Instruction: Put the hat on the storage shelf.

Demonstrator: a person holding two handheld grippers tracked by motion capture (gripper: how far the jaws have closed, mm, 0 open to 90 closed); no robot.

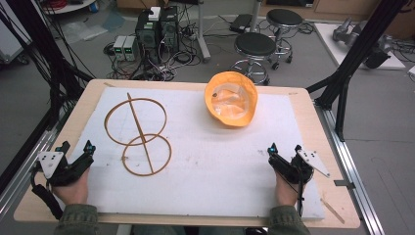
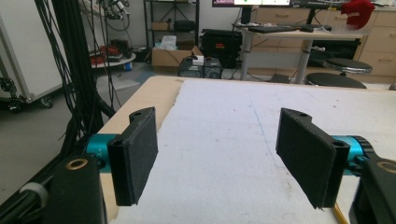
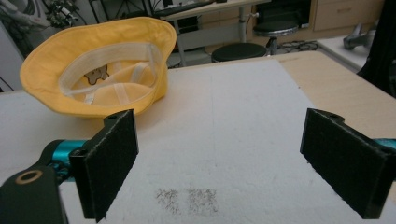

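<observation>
Both grippers rest at the near table edge, jaws spread wide and empty: left gripper (image 1: 76,149) beside a wooden double-ring hanger (image 1: 138,134), right gripper (image 1: 284,149) facing an upturned yellow bucket hat (image 1: 231,99) lying well ahead. Nothing appears started; reaching for the hat's brim likely comes next.

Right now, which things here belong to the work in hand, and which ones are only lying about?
For the work:
- yellow fabric bucket hat, lying upside down
- brown wooden hanger of two rings on a stick
- left gripper and right gripper, both open and empty

Lying about:
- black round stools on the floor
- computer boxes with cables
</observation>
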